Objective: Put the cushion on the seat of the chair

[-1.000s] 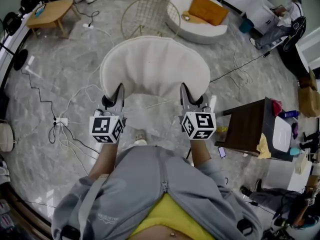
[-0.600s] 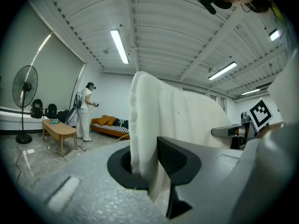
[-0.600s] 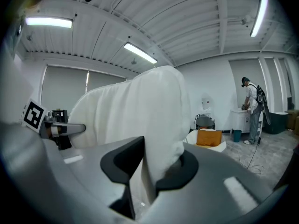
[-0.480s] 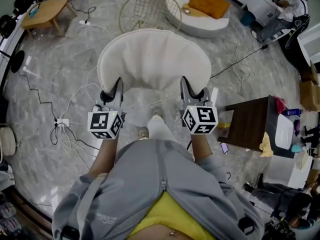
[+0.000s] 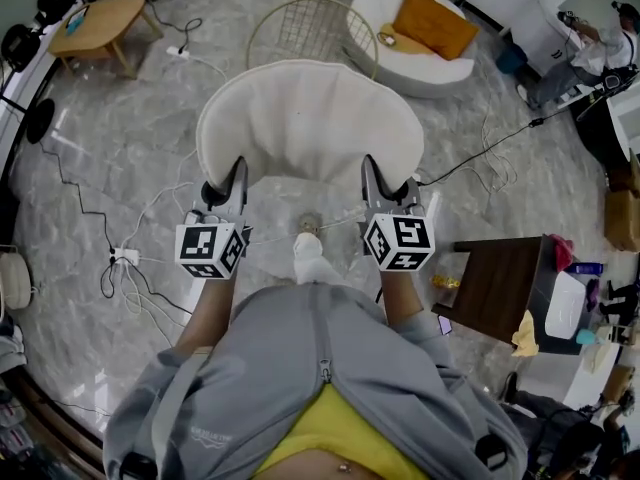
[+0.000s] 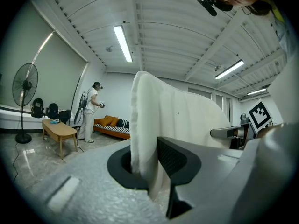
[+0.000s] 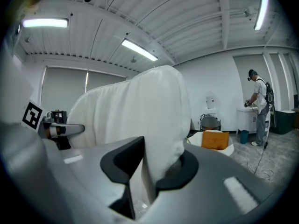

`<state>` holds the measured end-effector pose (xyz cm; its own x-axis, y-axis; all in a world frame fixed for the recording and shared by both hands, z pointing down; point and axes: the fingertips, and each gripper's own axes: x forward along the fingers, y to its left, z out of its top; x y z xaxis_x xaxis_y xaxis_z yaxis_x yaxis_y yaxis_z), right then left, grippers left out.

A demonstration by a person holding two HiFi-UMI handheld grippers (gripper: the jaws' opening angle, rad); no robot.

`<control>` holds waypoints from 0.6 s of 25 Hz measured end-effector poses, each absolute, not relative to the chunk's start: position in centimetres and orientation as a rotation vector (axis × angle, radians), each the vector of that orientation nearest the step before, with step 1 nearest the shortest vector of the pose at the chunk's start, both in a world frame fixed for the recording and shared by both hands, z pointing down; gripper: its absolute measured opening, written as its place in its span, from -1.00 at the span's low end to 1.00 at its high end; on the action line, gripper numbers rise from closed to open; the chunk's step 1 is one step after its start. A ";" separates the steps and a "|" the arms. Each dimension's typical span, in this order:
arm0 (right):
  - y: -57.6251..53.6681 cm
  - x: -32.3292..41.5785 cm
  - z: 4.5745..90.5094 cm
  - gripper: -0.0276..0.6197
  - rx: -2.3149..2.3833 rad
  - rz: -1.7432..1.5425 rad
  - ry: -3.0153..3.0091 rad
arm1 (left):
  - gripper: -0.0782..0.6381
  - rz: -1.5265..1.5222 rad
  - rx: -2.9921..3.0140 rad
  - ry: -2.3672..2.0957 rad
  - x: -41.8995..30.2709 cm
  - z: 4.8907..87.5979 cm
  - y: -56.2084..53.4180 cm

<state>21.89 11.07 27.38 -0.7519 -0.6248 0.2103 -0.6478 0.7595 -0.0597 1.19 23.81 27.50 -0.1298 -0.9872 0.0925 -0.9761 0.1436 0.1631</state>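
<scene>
Open grey marble floor [image 5: 150, 128] is lying left of the big white fluffy cushion [image 5: 310, 118]. Ahead, a round gold wire chair [image 5: 300, 33] is standing in the way, and a round white chair with an orange pillow [image 5: 420, 68] is sitting just beside it. A dark brown wooden table [image 5: 495, 283] is crowding the right side. Loose cables [image 5: 125, 273] are trailing across the left floor.

- The cushion [image 5: 310, 118] is showing a plain creamy white.
- The left gripper [image 5: 232, 176] and the right gripper [image 5: 374, 176] are showing grey bodies, black pads and black-and-white square markers.
- The floor [image 5: 90, 158] is showing grey marble veining.
- The wire chair [image 5: 300, 28] is gleaming gold.
- The pillow [image 5: 432, 20] is glowing orange against a white round seat [image 5: 410, 78].
- The person's jacket [image 5: 330, 368] is showing grey over a yellow top.
</scene>
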 end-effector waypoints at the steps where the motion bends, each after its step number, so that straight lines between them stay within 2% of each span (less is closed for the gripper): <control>1: 9.6 21.2 27.3 -0.65 1.011 0.189 -2.781 | -0.61 -0.095 1.944 -2.239 0.6 27.4 22.4; 15: -7.0 15.2 27.8 -0.65 0.941 0.205 -2.813 | -0.61 -0.086 1.892 -2.292 -4.8 27.4 6.8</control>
<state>15.24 -6.99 27.82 -0.7871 -0.5830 0.2015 -0.6061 0.7917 -0.0768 -4.85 6.76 27.39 -0.1818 -0.9790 0.0925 -0.9693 0.1942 0.1507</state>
